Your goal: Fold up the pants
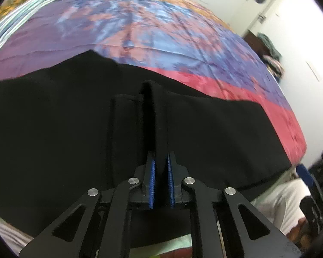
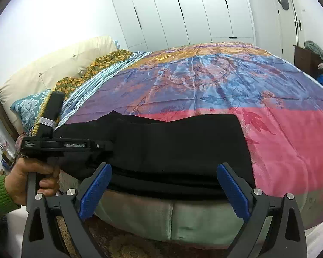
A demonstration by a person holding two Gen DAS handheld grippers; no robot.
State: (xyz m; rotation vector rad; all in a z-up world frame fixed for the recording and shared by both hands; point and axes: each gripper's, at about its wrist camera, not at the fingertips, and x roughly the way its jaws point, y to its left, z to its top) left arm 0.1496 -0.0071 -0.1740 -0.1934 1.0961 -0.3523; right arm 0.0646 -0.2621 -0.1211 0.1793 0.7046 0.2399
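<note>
While the black pants (image 2: 161, 146) lay along the near edge of the bed (image 2: 290, 150), across its patterned bedspread (image 2: 204, 81), they already looked doubled into a long, stacked band, so at least one fold seemed done. What remained, as far as I could judge, was to bring that band over on itself again and flatten it. The left gripper (image 1: 160, 172) had its blue-padded fingers (image 1: 152, 180) pressed together on a raised ridge of the black cloth, pinching it up from the rest. The right gripper (image 2: 163, 189) hung just off the bed's edge with its fingers (image 2: 232, 191) spread wide and nothing between them; the pants sat beyond them, untouched by that side. A hand (image 2: 32, 178) in a green sleeve (image 2: 0, 197) held the left tool at the far left end of the garment. Pillows (image 2: 53, 64) and bunched covers were heaped by the headboard, well clear of the pants, and white wardrobe doors (image 2: 183, 10) stood behind the bed. A dark cabinet (image 2: 305, 58) with clothes piled on it stood by the door, apart from the work. Nothing lay on the open bedspread where a further fold could land.
</note>
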